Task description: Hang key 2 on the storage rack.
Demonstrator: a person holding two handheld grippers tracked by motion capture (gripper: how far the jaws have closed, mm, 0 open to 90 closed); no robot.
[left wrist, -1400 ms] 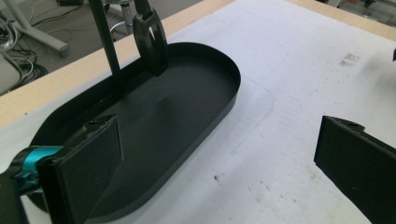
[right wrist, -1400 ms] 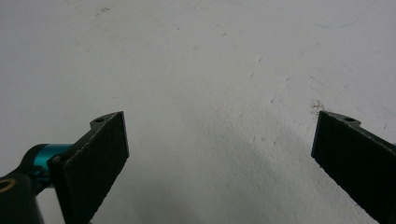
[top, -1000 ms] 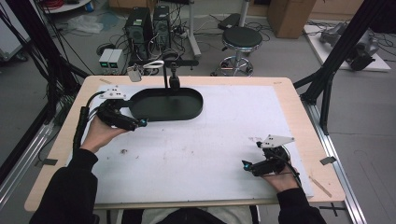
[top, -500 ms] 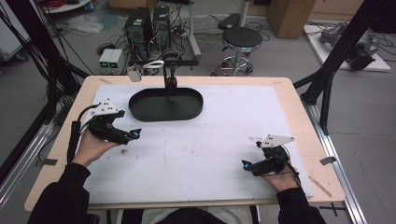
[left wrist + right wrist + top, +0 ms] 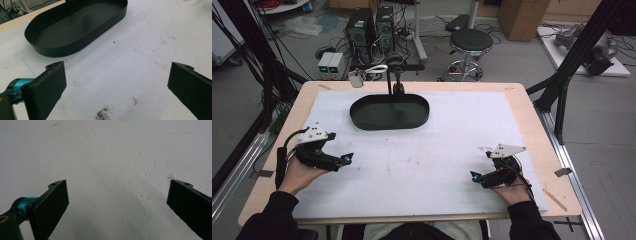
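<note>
Black oval tray (image 5: 390, 112) sits empty at the desk's (image 5: 532, 130) far centre, while the left tongs (image 5: 343, 161), spread and empty, have withdrawn from its rim toward the near left edge, and the right tongs (image 5: 474, 176) rest spread, suggesting a completed or pending placement.

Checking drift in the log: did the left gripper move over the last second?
Yes. In the high view the left gripper has pulled back from the black tray, toward the person's edge of the table. Its jaws stand open and empty.
</note>
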